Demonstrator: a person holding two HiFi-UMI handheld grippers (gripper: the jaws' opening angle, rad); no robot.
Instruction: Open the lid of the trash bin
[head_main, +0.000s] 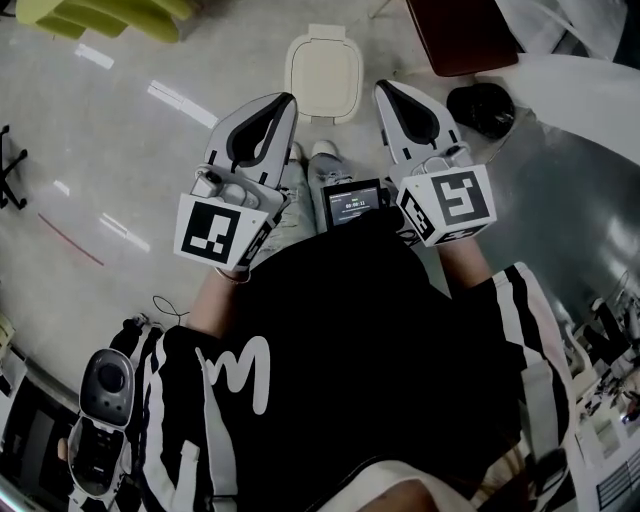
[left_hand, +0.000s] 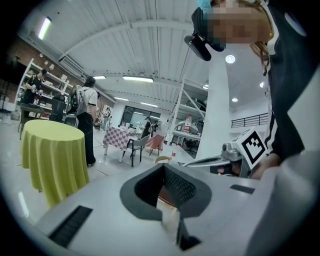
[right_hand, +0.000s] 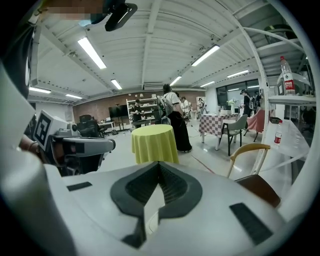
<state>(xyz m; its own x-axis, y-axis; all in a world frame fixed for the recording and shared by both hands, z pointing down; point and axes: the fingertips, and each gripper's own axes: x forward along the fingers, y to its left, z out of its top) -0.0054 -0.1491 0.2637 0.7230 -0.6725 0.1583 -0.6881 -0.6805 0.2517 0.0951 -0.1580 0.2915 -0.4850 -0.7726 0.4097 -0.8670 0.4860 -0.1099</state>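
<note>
Where the grey floor (head_main: 150, 150) runs ahead of the person's shoes (head_main: 325, 150), the trash bin (head_main: 322, 75) is found – cream-white, rounded-square, seen from straight above, its lid lying flat and closed.

Left gripper (head_main: 289, 98): held out over the floor, tip pointed toward the bin's left side, clear of it. Jaws are seen pressed together at the tip in the left gripper view (left_hand: 164, 166), with nothing between them.

Right gripper (head_main: 382, 87): held likewise to the bin's right, apart from it. Jaws are met at the tip (right_hand: 159, 163) – nothing pinched.

Small screen (head_main: 352, 203): worn at the chest, between the two marker cubes.

Round table with yellow-green cloth (right_hand: 154, 144): noted across the room in both gripper views (left_hand: 52, 155).
</note>
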